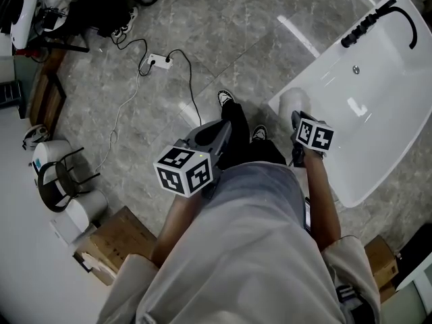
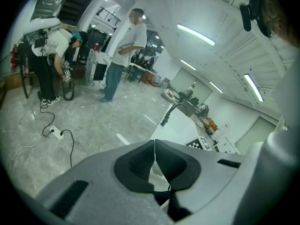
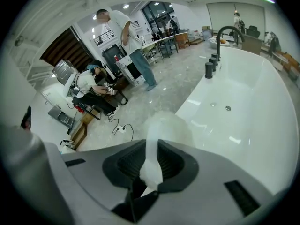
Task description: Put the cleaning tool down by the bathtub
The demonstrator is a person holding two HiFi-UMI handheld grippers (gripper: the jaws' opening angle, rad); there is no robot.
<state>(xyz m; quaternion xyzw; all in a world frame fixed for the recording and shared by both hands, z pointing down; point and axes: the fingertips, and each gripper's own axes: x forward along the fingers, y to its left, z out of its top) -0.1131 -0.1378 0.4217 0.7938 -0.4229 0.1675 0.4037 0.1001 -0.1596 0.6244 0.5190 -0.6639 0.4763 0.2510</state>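
R gripper, pointing steeply down: jaws clamped on the cleaning tool, pinching its handle between the dark ribbed pads. The handle is a thin, pale, semi-clear strip; it looks like stiff plastic. Its lower end sits inside the jaws. Just past the jaw tips the tool widens into a rounded white head; it's blurred, so can't tell if it's sponge, cloth or bristle.

Handling, as a judgement: prob. light, w/ a soft head that gives when pressed and a smooth handle that could slip or swing if held loosely. Best hold = the handle, as now, w/ the head hanging free ahead of the jaws.

L gripper: jaws together, pads meeting at the tips, nothing between them.

Beyond the tool head, ahead and right of the R gripper: the white bathtub, glossy and empty, its near rim just beside the head. Ahead and left: grey marble-look floor. Further on, a black tap at the tub's far end, a power strip w/ cable on the floor, and people well beyond.

Tool not yet set down.
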